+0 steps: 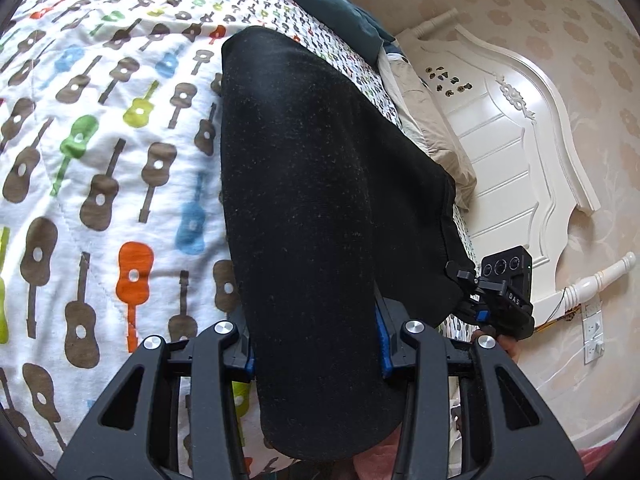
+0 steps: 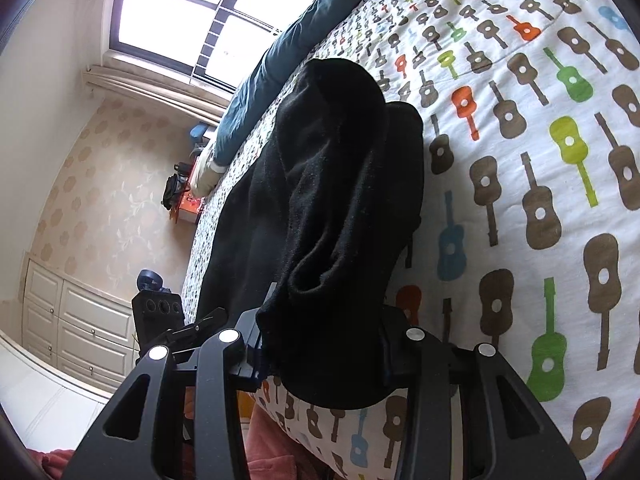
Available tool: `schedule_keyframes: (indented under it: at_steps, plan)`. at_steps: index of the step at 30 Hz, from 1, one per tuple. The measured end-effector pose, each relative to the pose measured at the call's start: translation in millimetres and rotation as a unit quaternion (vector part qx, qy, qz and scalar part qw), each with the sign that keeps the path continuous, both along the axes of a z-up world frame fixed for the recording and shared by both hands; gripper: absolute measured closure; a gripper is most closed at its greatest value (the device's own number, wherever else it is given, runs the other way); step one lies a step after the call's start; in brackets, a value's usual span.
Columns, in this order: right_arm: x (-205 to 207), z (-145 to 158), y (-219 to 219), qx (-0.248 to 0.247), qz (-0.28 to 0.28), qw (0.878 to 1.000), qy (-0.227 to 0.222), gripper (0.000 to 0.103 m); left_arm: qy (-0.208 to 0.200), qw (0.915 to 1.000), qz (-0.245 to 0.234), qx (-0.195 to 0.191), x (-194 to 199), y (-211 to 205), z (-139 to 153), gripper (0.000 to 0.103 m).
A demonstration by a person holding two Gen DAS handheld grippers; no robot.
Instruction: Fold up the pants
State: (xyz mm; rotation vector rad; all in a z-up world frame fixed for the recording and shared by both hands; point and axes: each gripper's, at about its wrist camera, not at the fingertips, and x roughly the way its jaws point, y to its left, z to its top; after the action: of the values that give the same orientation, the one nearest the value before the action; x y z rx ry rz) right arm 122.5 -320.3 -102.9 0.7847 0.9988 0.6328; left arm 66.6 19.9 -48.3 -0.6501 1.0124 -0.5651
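We hold both grippers low over the near edge of the bed, each angled downward and forward across the guitar-print quilt (image 1: 100,152). The left gripper (image 1: 316,344) has its fingers part-way apart, closed on a thick fold of the black pants (image 1: 320,200); the blue pads press the cloth from both sides. From this grip the pants run away from us as one broad smooth band toward the far side of the bed, raised off the quilt near the gripper. At the right of that view the right gripper (image 1: 476,304) grips the same garment's edge, in front of the white headboard (image 1: 520,140).

In the right wrist view, the right gripper (image 2: 320,352) likewise stands part-way apart and clamps bunched, rumpled black fabric that drapes down over its near side. Its pads are mostly hidden by cloth, so the exact contact is hard to see. Farther off lie a dark teal duvet (image 2: 280,60) and a window (image 2: 192,12).
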Motion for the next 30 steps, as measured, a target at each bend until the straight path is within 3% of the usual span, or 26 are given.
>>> schedule_keyframes:
  at_steps: [13,17,23,30]
  plan:
    - [-4,-23,-17,0.033,-0.005,0.999,0.008,0.064,-0.008,0.9999,-0.008,-0.012,-1,3,-11,0.058]
    - [-6,-23,-17,0.038,-0.007,0.999,0.007,0.064,-0.022,0.9996,-0.011,-0.012,-3,1,-9,0.047]
    - [-13,-24,-28,0.054,-0.018,0.998,0.012,0.048,-0.037,0.9991,-0.014,-0.016,-7,-4,-4,0.027]
    - [-29,-6,-37,0.01,-0.003,1.0,0.015,0.031,-0.04,0.9985,-0.007,-0.037,-18,13,3,0.017]
